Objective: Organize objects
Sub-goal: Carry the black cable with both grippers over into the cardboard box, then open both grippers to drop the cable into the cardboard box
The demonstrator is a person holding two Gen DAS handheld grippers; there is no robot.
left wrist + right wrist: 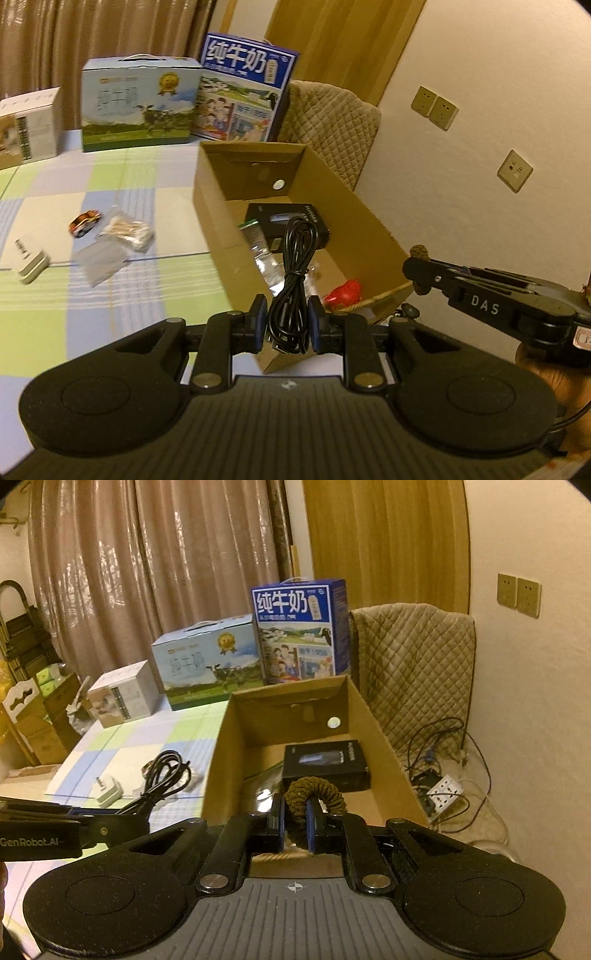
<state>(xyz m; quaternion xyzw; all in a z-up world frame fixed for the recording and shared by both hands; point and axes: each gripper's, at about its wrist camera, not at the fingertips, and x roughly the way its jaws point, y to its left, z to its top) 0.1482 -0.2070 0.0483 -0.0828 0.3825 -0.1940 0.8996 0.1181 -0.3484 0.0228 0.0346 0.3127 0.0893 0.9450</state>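
My left gripper (288, 321) is shut on a coiled black cable (291, 273), held over the near end of an open cardboard box (207, 206). In the box lie a black carton (291, 221), a silver packet (266, 262) and a red item (345, 293). My right gripper (295, 823) is shut on a brown braided cord loop (317, 788), above the box's near edge (221, 760). In the left wrist view the right gripper (417, 273) reaches in from the right, over the box's right wall. On the checked tablecloth lie a toy car (85, 222), a bag of cotton swabs (125, 232) and a white charger (29, 264).
Two milk cartons (303, 627) (207, 664) and a white box (125, 698) stand along the table's far edge. A chair with a quilted cover (413, 672) stands behind the cardboard box. A power strip and tangled wires (443, 790) lie on the floor at the right wall.
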